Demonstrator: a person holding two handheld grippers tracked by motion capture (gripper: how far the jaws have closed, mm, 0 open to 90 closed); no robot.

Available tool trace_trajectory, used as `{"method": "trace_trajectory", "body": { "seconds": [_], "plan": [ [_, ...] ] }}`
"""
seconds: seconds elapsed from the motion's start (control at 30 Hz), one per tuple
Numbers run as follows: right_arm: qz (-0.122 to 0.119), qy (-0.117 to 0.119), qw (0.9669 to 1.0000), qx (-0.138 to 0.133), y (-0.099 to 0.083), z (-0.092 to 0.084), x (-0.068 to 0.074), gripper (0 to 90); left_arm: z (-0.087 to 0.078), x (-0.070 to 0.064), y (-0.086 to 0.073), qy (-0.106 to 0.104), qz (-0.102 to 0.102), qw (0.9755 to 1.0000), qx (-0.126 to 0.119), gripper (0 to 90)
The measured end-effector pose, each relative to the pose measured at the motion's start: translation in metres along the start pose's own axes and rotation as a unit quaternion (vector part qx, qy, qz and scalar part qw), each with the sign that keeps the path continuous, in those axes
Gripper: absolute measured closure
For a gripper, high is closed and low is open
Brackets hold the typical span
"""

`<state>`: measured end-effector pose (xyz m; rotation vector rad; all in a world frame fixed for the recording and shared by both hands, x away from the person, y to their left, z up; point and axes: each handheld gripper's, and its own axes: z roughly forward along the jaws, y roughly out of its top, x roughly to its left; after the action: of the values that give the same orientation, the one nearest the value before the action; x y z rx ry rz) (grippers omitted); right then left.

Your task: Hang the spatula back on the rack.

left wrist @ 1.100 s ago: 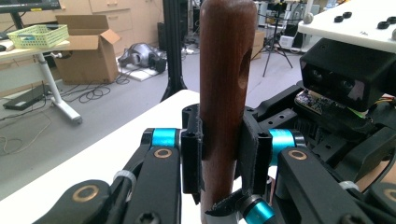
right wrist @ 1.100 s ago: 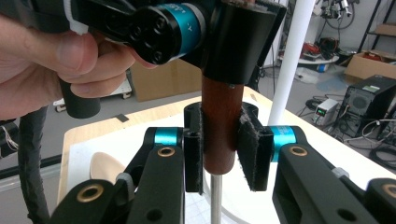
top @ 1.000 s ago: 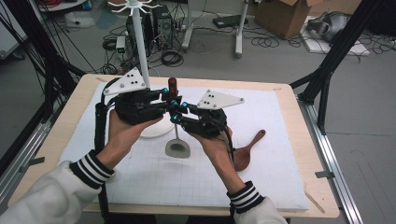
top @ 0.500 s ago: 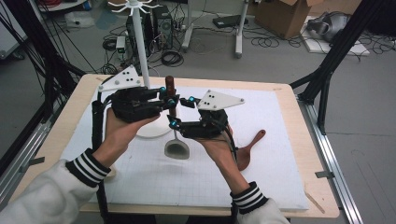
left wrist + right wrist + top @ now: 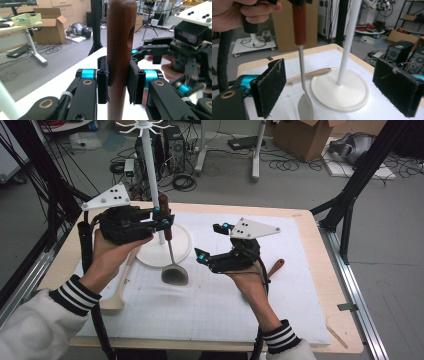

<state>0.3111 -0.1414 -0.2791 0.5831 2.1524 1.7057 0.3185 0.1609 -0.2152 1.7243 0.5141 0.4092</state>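
Note:
A ladle with a brown wooden handle (image 5: 118,37) hangs upright, and my left gripper (image 5: 163,218) is shut on that handle. Its metal shaft drops to the bowl (image 5: 175,275), which is just above or on the white mat. In the right gripper view the handle (image 5: 299,22) and bowl (image 5: 305,108) hang ahead of my pads. My right gripper (image 5: 209,241) stands to the right of the ladle. Its jaws have just been opening, and the pads (image 5: 270,85) are wide apart and press on nothing.
A white stand (image 5: 150,180) with hooks on top rises from a round base (image 5: 182,242) behind the ladle. A pale wooden spoon (image 5: 117,290) lies at the left of the mat. Another brown-handled utensil (image 5: 276,266) lies under my right hand.
My right gripper opened, let go of the ladle's handle and drew back to the right. My left gripper carried the ladle a little to the left, toward the stand.

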Motion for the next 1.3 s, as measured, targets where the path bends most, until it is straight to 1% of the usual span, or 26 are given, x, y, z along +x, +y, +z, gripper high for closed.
{"method": "trace_trajectory", "body": {
  "seconds": [0.03, 0.1, 0.13, 0.17, 0.23, 0.4, 0.43, 0.47, 0.5, 0.53, 0.57, 0.6, 0.63, 0.7, 0.83, 0.9, 1.03, 1.23, 1.3],
  "plan": [
    [0.001, 0.003, 1.0000, -0.001, 0.000, -0.003, -0.001, 17.4, -0.002, 0.002, 0.001, 0.003, 0.001, 1.0000, -0.001, 73.1],
    [0.001, -0.006, 1.0000, 0.003, -0.001, -0.007, -0.002, 18.8, -0.005, 0.005, 0.001, 0.011, 0.003, 0.9999, -0.001, 73.1],
    [0.001, -0.007, 1.0000, 0.004, -0.001, -0.010, -0.002, 22.8, -0.007, 0.007, 0.001, 0.014, 0.002, 0.9999, -0.001, 73.1],
    [-0.001, -0.011, 0.9999, -0.001, -0.002, -0.012, -0.003, 23.9, -0.008, 0.010, 0.001, 0.018, 0.002, 0.9998, -0.001, 73.1],
    [0.001, -0.023, 0.9997, -0.005, -0.003, -0.017, -0.004, 24.0, -0.011, 0.014, 0.001, 0.022, -0.001, 0.9998, 0.002, 73.1],
    [-0.001, -0.039, 0.9990, -0.021, -0.005, -0.027, -0.008, 24.3, -0.016, 0.024, 0.000, 0.030, -0.003, 0.9995, 0.006, 73.1],
    [-0.003, -0.042, 0.9988, -0.024, -0.005, -0.028, -0.009, 22.8, -0.017, 0.026, 0.000, 0.030, -0.005, 0.9995, 0.006, 73.1],
    [-0.001, -0.046, 0.9987, -0.021, -0.005, -0.030, -0.009, 19.2, -0.018, 0.028, 0.001, 0.031, -0.006, 0.9995, 0.007, 73.1],
    [0.000, -0.054, 0.9984, -0.020, -0.006, -0.030, -0.009, 12.7, -0.019, 0.030, 0.001, 0.031, -0.006, 0.9995, 0.007, 73.1],
    [0.006, -0.059, 0.9982, -0.014, -0.006, -0.031, -0.010, 9.5, -0.019, 0.032, 0.001, 0.032, -0.007, 0.9995, 0.007, 73.1],
    [0.008, -0.059, 0.9981, -0.014, -0.007, -0.032, -0.011, 7.9, -0.020, 0.034, 0.001, 0.033, -0.008, 0.9994, 0.010, 73.1],
    [0.009, -0.059, 0.9981, -0.018, -0.008, -0.032, -0.012, 0.2, -0.021, 0.036, 0.002, 0.033, -0.008, 0.9994, 0.011, 73.1],
    [0.014, -0.063, 0.9978, -0.017, -0.008, -0.033, -0.013, 0.5, -0.021, 0.038, 0.002, 0.033, -0.008, 0.9994, 0.011, 73.1],
    [0.014, -0.058, 0.9981, -0.018, -0.009, -0.035, -0.014, 0.5, -0.022, 0.041, 0.003, 0.033, -0.010, 0.9993, 0.013, 73.1],
    [0.004, -0.066, 0.9978, -0.009, -0.009, -0.039, -0.014, 0.5, -0.021, 0.048, 0.007, 0.030, -0.011, 0.9993, 0.018, 73.1],
    [0.000, -0.070, 0.9975, -0.005, -0.009, -0.041, -0.014, 0.5, -0.021, 0.050, 0.011, 0.030, -0.007, 0.9993, 0.022, 73.2],
    [0.002, -0.082, 0.9966, -0.005, -0.010, -0.050, -0.017, 0.5, -0.020, 0.056, 0.018, 0.026, 0.000, 0.9991, 0.034, 73.1],
    [0.004, -0.096, 0.9954, -0.004, -0.013, -0.064, -0.022, 0.5, -0.021, 0.068, 0.024, 0.016, -0.009, 0.9992, 0.035, 73.1],
    [0.002, -0.102, 0.9948, -0.003, -0.014, -0.069, -0.024, 0.5, -0.020, 0.072, 0.027, 0.014, -0.009, 0.9991, 0.040, 73.1]
  ]
}}
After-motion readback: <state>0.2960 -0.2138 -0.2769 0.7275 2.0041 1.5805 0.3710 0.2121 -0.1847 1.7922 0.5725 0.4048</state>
